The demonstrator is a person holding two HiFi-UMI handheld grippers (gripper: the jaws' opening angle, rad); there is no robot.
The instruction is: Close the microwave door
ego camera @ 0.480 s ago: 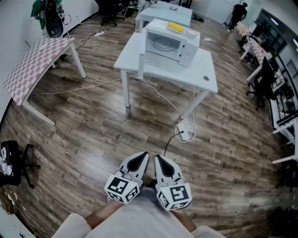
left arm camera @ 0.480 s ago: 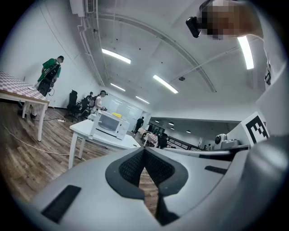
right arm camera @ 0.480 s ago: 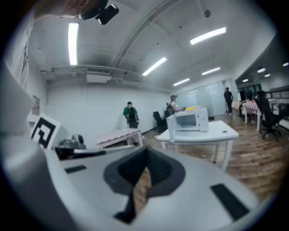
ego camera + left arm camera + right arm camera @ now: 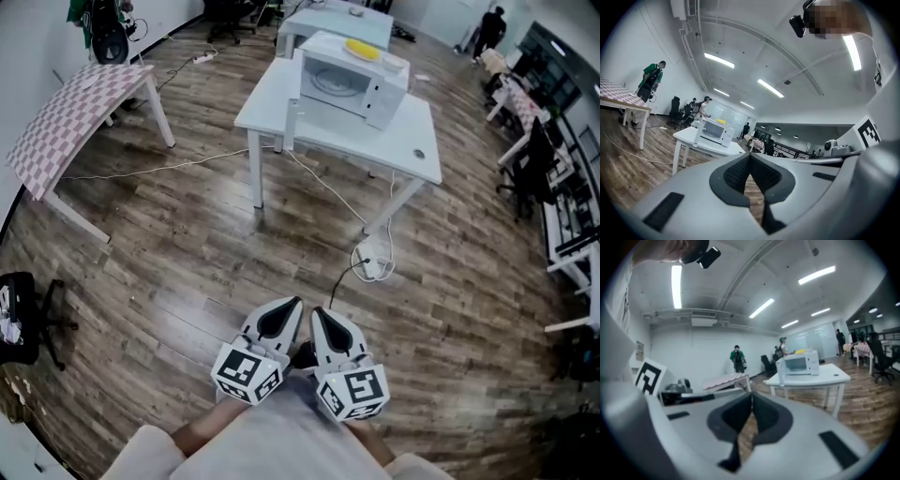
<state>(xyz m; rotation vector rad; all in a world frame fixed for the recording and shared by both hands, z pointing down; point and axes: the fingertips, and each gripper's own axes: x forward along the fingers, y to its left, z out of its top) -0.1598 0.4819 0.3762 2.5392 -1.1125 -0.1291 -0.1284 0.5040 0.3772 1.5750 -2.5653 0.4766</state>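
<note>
A white microwave (image 4: 353,79) stands on a white table (image 4: 403,141) at the far side of the room, with a yellow object (image 4: 361,49) on top. Its door (image 4: 290,124) hangs open at the left, edge-on to me. The microwave also shows small in the left gripper view (image 4: 715,132) and the right gripper view (image 4: 800,363). Both grippers are held close to my body over the wood floor, far from the table. My left gripper (image 4: 282,317) and right gripper (image 4: 321,322) sit side by side, each shut with nothing between its jaws.
A checkered tabletop (image 4: 70,117) tilts at the left. A power strip with cables (image 4: 373,267) lies on the floor in front of the white table. Office chairs and desks (image 4: 539,164) line the right side. A black chair (image 4: 26,319) stands at the left edge. People stand at the back (image 4: 487,28).
The view has shifted slightly, so the table and microwave sit a little higher in the picture. Both grippers stay shut, side by side.
</note>
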